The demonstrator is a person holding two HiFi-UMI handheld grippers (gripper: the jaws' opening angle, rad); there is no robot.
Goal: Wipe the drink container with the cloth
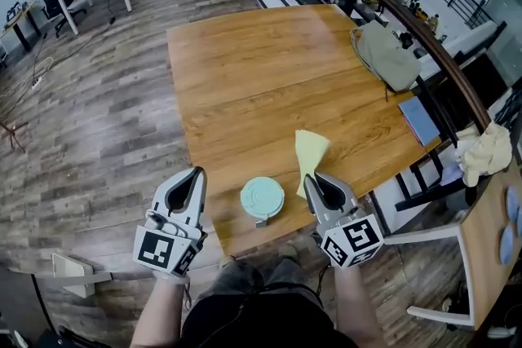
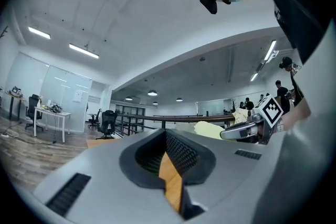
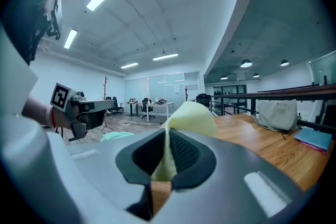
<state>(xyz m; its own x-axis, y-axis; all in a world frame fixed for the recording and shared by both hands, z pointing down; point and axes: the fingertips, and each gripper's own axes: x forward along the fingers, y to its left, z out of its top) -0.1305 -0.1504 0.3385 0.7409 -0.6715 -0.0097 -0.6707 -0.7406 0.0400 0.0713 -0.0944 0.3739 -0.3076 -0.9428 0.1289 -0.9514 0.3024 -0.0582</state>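
Observation:
A mint-green drink container stands near the front edge of the wooden table; I see its round lid from above. My right gripper is just right of it, shut on a pale yellow cloth that sticks up out of the jaws. In the right gripper view the cloth is pinched between the pads, with the container low at the left. My left gripper is left of the container, off the table's corner, shut with nothing in it. In the left gripper view its jaws meet and hold nothing.
A grey bag and a blue notebook lie at the table's right side. A dark railing runs behind them. A white chair with a cream rag stands at the right. Wooden floor lies left.

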